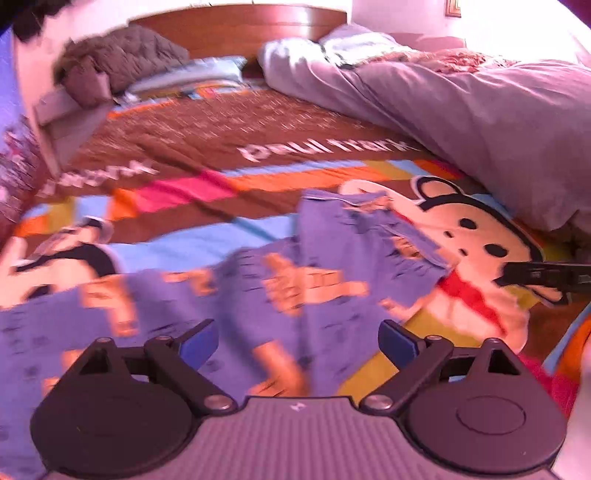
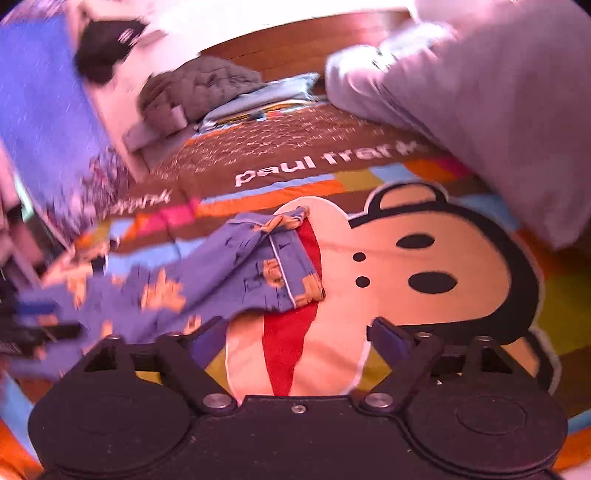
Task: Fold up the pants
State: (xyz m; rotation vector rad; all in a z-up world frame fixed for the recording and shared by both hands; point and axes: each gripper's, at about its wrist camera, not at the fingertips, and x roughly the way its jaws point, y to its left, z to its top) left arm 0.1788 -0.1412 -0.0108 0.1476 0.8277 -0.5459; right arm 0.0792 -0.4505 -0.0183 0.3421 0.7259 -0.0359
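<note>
- The pants [image 1: 343, 258], blue-purple with orange figures printed on them, lie spread on the bed cover [image 1: 207, 243], stretching from the near left toward the middle of the bed.
- In the right wrist view the pants [image 2: 236, 269] end at a folded-over edge with a pale piping line, resting on the red tongue of the big cartoon monkey face [image 2: 424, 266] printed on the cover.
- The left tool [image 1: 297, 339] hangs over the pants with its two blue-tipped fingers [image 1: 199, 343] spread wide; nothing is between them.
- The right tool [image 2: 297, 338] is also spread wide and holds nothing; it hovers over the monkey print just beside the folded end of the pants, its left finger [image 2: 210, 338] near the cloth edge.
- Motion blur makes it hard to tell whether either tool touches the fabric.
- A pale lilac duvet [image 1: 461, 103] is bunched along the right side of the bed.
- A grey-brown quilted blanket [image 1: 122, 62] sits heaped near the wooden headboard [image 1: 236, 26], with a light blue pillow [image 1: 199, 74] beside it.
- White lettering reading "paul frank" [image 2: 317, 162] runs across the brown band of the cover.
</note>
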